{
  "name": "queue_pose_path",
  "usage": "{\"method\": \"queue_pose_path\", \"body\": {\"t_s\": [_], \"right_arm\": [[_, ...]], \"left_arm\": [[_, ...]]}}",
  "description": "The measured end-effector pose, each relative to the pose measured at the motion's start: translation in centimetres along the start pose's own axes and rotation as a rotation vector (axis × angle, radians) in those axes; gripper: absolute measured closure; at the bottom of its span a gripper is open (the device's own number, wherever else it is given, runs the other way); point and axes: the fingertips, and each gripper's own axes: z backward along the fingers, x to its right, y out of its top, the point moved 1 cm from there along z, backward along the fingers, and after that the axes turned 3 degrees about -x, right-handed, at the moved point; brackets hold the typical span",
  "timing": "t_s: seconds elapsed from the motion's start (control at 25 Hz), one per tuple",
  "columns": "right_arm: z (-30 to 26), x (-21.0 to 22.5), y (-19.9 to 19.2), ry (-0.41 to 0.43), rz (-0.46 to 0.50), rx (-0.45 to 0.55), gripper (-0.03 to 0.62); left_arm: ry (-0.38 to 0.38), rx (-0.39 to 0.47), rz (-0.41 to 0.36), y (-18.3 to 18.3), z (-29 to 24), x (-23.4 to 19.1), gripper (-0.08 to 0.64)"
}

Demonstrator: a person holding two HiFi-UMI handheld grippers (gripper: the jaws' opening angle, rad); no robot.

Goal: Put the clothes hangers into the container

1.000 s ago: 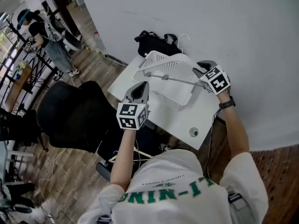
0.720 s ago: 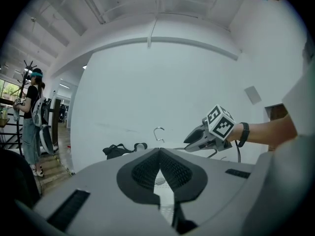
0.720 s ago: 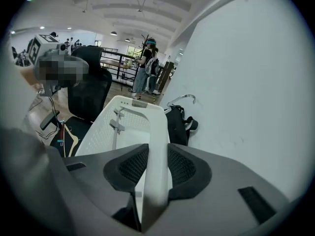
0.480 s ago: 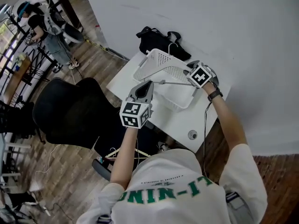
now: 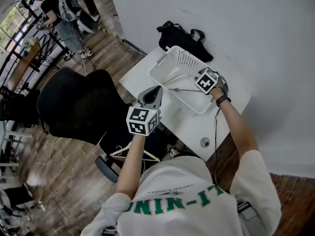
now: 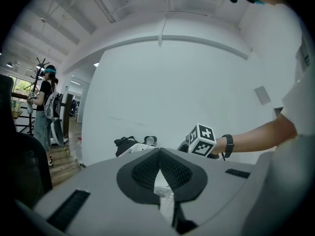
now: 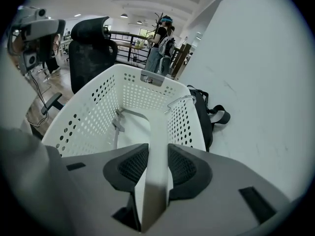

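A white perforated basket [image 5: 183, 61] stands on the white table [image 5: 189, 128]. My right gripper [image 5: 197, 85] hangs over the basket's near right rim, shut on a grey-white clothes hanger [image 5: 178, 89] whose length lies down inside the basket. In the right gripper view the hanger [image 7: 153, 132] runs from my right gripper [image 7: 153, 150] into the basket [image 7: 88, 117], with its metal hook [image 7: 178, 100] by the far wall. My left gripper [image 5: 155, 89] hovers at the table's front edge, left of the basket. In the left gripper view the left gripper [image 6: 160, 152] is shut on nothing.
A black bag [image 5: 184, 35] lies behind the basket against the wall. A black office chair [image 5: 74, 107] stands left of the table. Another pale hanger [image 5: 130, 152] lies on the floor by its base. People stand at the far left [image 5: 51, 6].
My right gripper has carried the hanger down and to the left, into the basket. My left gripper has stayed roughly in place.
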Motion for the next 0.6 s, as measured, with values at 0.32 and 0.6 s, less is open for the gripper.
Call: {"method": "queue_pose_path", "body": {"t_s": [0.32,0.6], "right_arm": [[1.2,0.5,1.2,0.054,-0.073,0.103,0.207],[4.2,-0.4,1.9,0.085,-0.165,0.242,0.216]], "left_arm": [[0.044,-0.019,0.023,-1.7,1.9,-0.5,0.548],[0.082,-0.022,0.028,-2.6,3.7,-1.2,0.548]]}}
